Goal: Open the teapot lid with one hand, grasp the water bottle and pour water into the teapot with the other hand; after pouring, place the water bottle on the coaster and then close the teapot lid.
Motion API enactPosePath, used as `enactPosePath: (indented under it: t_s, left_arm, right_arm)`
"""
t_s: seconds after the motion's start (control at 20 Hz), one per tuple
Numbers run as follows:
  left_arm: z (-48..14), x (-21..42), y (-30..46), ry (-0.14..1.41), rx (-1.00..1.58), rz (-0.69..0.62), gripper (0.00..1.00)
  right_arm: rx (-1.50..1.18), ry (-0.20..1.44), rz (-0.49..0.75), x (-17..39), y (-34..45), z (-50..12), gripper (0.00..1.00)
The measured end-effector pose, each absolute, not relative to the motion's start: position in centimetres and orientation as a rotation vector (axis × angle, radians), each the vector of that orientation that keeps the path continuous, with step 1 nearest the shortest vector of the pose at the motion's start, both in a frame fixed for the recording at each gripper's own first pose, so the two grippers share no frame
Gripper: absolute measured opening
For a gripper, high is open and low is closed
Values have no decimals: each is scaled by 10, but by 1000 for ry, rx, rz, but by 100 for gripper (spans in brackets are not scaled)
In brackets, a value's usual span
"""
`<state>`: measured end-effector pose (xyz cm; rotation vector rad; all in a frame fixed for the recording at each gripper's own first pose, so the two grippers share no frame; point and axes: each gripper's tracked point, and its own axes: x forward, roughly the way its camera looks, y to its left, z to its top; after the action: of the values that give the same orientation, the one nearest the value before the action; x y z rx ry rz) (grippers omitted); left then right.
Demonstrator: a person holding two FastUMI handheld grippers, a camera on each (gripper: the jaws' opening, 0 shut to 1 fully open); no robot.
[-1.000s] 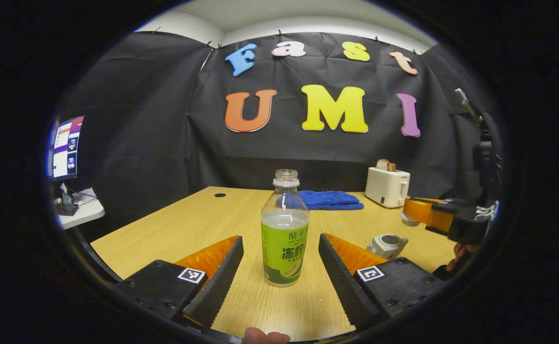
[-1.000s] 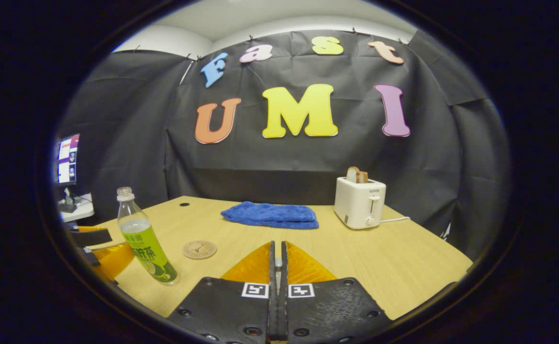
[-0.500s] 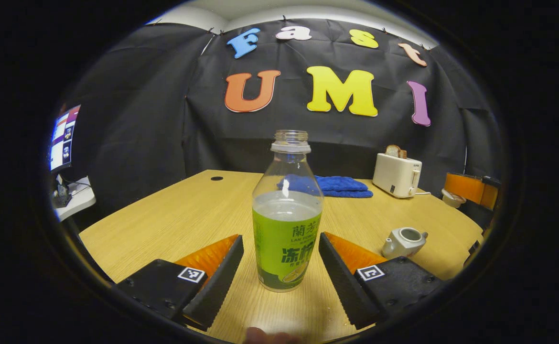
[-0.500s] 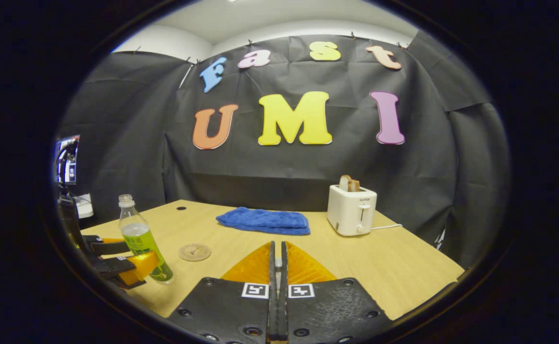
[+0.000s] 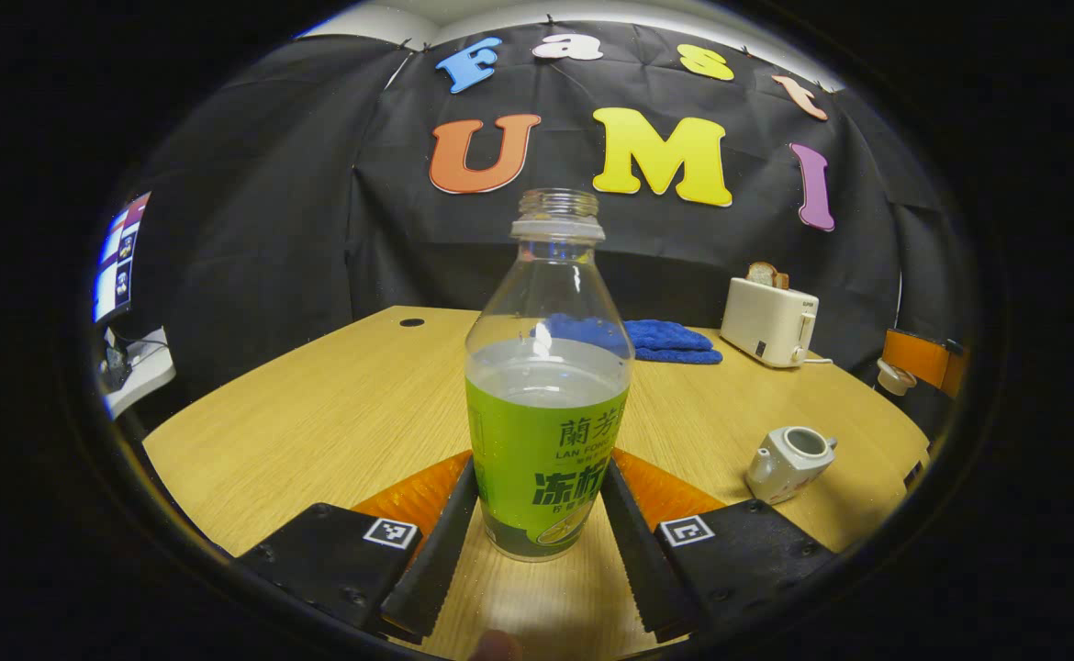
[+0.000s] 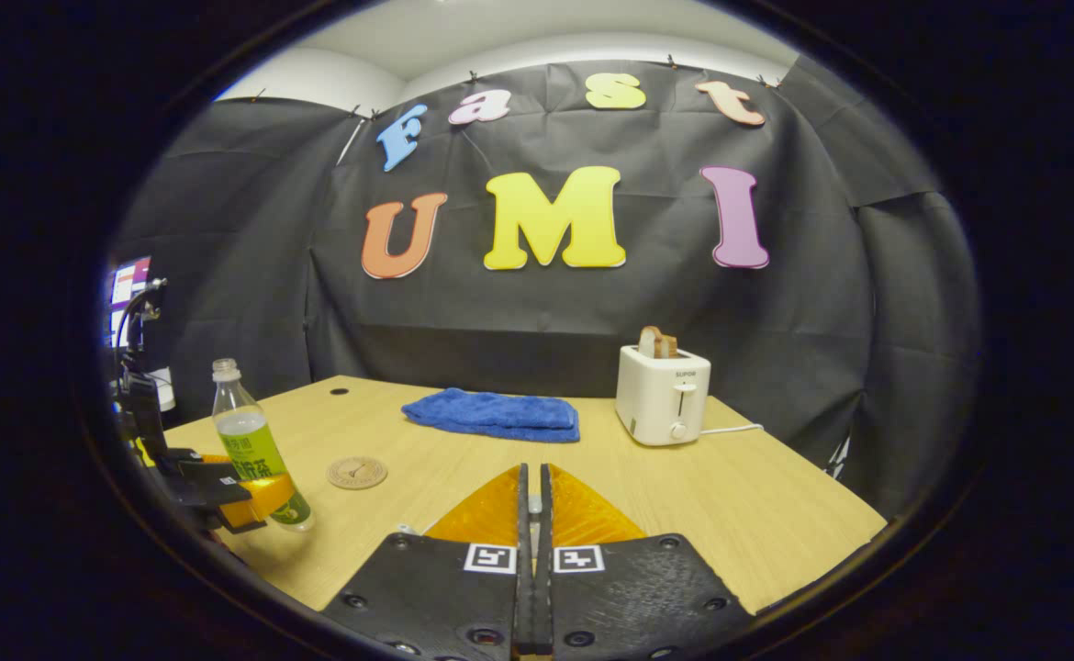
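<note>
Water bottle, uncapped and upright on the bench, stands between the fingers of my left tool, which are drawn in against both sides of its green label and pinch it low on the body. From the right gripper view I see the same bottle far off to the left of my right tool, with the left tool wrapped round its lower half. My right tool's fingers are pressed together with a small pale piece caught between them; I cannot tell what that piece is. In the left gripper view, the right tool hangs at the far right edge above the bench, and a small white lid sits at its tip. Teapot, white and with its mouth uncovered, sits on the bench to the right of my left tool, well apart from the bottle. Ahead and left of my right tool lies the round coaster, just beside the bottle. Farther ahead are a folded blue cloth and a white toaster holding a slice of bread.
</note>
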<state>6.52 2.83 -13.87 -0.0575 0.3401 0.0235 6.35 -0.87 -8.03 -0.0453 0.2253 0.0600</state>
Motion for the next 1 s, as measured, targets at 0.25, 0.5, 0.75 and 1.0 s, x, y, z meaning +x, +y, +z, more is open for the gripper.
enactPosePath:
  t_s: [0.25, 0.5, 0.75, 1.0]
  left_arm:
    - [-115, 69, 41, 331, 209, 58, 76]
    - [-93, 72, 57, 332, 638, 93, 75]
    - [-97, 73, 54, 391, 903, 87, 74]
    - [-111, 77, 32, 425, 1170, 43, 74]
  right_arm:
    - [-37, 235, 59, 63, -27, -83, 0]
    - [-65, 252, 67, 61, -47, -87, 0]
    - [-69, 270, 72, 55, -65, -97, 0]
    - [-50, 269, 59, 51, -88, -101, 0]
